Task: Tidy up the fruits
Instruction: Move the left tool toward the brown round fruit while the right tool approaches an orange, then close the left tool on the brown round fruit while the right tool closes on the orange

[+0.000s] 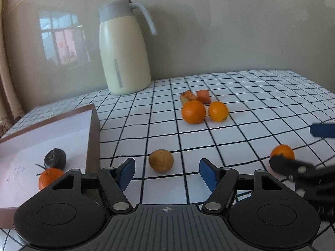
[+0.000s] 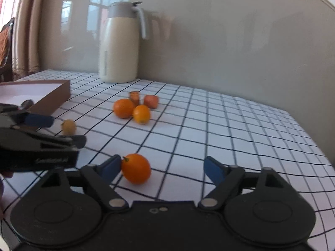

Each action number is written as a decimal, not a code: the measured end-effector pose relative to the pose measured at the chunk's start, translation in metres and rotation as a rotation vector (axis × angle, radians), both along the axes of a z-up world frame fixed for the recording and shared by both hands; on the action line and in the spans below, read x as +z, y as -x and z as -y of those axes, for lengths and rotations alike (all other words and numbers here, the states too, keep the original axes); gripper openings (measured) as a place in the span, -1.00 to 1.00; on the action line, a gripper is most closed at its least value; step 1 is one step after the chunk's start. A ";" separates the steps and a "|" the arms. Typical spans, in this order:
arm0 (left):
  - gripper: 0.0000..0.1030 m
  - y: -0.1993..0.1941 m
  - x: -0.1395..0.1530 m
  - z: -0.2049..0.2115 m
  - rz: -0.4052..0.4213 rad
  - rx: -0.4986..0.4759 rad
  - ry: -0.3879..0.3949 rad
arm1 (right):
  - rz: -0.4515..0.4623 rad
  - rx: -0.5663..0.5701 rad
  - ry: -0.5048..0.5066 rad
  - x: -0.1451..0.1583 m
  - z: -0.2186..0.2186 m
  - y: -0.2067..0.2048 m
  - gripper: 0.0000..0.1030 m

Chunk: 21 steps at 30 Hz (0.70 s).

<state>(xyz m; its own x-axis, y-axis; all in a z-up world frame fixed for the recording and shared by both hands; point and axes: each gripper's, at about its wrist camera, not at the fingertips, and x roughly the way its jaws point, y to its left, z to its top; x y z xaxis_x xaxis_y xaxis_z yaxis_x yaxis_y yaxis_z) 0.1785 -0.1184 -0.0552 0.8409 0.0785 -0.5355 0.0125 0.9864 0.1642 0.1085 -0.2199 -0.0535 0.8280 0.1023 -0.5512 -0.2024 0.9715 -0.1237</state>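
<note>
Left gripper (image 1: 166, 172): your jaws stand apart around the round tan-brown fruit (image 1: 161, 160), untouched, near the brown cardboard tray (image 1: 93, 138).
Right gripper (image 2: 162, 170): released; left pad touches the small orange citrus (image 2: 136, 168).
Handling: both probably light, firm, prone to rolling; pinch across their middles.

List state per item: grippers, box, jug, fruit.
left gripper: open, brown fruit between the jaws, untouched
right gripper: open, one jaw at the near orange, other clear
box: open-topped, holds an orange and a dark fruit
jug: upright, lid shut
</note>
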 end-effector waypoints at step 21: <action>-0.26 -0.013 0.002 -0.007 -0.029 0.040 -0.077 | -0.056 0.015 -0.018 -0.005 -0.004 -0.006 -0.47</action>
